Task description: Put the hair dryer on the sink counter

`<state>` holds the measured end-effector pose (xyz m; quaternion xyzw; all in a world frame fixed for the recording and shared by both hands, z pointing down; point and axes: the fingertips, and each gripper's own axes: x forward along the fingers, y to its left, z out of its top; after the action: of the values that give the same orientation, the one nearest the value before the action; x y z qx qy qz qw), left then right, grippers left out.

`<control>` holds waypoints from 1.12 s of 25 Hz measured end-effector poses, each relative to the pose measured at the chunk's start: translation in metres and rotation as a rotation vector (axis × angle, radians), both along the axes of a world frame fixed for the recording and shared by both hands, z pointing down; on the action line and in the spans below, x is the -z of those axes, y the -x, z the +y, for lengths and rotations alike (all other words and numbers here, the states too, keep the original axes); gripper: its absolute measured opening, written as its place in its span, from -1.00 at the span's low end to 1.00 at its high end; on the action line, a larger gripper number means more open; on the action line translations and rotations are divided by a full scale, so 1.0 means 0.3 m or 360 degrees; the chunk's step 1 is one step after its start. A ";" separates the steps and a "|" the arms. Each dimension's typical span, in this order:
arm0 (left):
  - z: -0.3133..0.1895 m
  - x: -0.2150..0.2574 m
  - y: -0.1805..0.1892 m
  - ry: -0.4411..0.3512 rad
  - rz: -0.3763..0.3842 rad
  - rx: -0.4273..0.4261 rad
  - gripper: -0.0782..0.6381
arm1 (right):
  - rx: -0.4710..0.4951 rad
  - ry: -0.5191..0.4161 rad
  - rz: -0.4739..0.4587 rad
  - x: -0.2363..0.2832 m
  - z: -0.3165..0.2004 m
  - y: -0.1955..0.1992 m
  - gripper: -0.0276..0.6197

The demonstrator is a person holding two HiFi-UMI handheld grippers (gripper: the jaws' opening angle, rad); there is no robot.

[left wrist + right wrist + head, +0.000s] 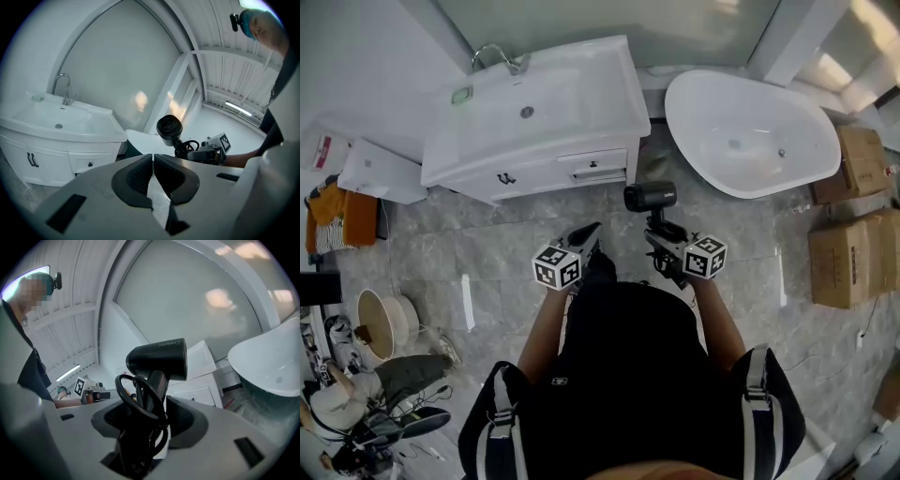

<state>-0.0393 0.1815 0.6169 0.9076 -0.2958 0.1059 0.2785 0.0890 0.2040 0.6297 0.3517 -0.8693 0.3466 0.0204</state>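
A black hair dryer [650, 196] stands upright in my right gripper [656, 228], which is shut on its handle and the coiled black cord. In the right gripper view the dryer's barrel [157, 359] points right above the jaws of that gripper [150, 414]. My left gripper [589, 234] is beside it, shut, with nothing between its pads [136, 176]. From the left gripper view the hair dryer [169, 126] shows nozzle-on to the right. The white sink counter [614, 94] lies ahead and to the left, its basin bare and a faucet [497, 56] at the back.
A white bathtub [750, 131] stands to the right of the vanity. Cardboard boxes [853, 253] sit at the far right. Clothes and a white bin [380, 173] are at the left, with a round basket [380, 323] and clutter on the grey tiled floor.
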 end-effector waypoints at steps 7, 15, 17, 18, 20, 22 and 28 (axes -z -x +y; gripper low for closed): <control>-0.105 -0.030 0.078 0.0043 0.0004 0.0027 -0.72 | -0.0022 0.0020 -0.0003 -0.007 -0.112 0.048 -0.04; -0.267 -0.019 0.136 0.0042 0.0035 0.0015 -0.72 | -0.0029 0.0017 0.0002 0.004 -0.274 0.116 -0.04; -0.305 -0.027 0.154 0.0054 0.0036 0.0007 -0.72 | -0.0031 0.0022 0.0009 -0.002 -0.310 0.138 -0.04; -0.324 -0.032 0.163 0.0060 0.0037 0.0000 -0.72 | -0.0037 0.0024 0.0010 -0.006 -0.329 0.149 -0.04; -0.360 -0.043 0.183 0.0072 0.0035 -0.0018 -0.72 | -0.0056 0.0029 0.0005 -0.013 -0.363 0.172 -0.04; -0.395 -0.047 0.198 0.0081 0.0033 -0.0041 -0.72 | -0.0083 0.0034 -0.0004 -0.017 -0.390 0.192 -0.04; -0.481 -0.041 0.210 0.0068 0.0036 -0.0126 -0.72 | -0.0122 0.0056 -0.0003 -0.030 -0.440 0.231 -0.04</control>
<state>-0.1023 0.0373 0.6292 0.9136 -0.2541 0.1127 0.2969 0.0198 0.0720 0.6388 0.3841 -0.8490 0.3626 0.0125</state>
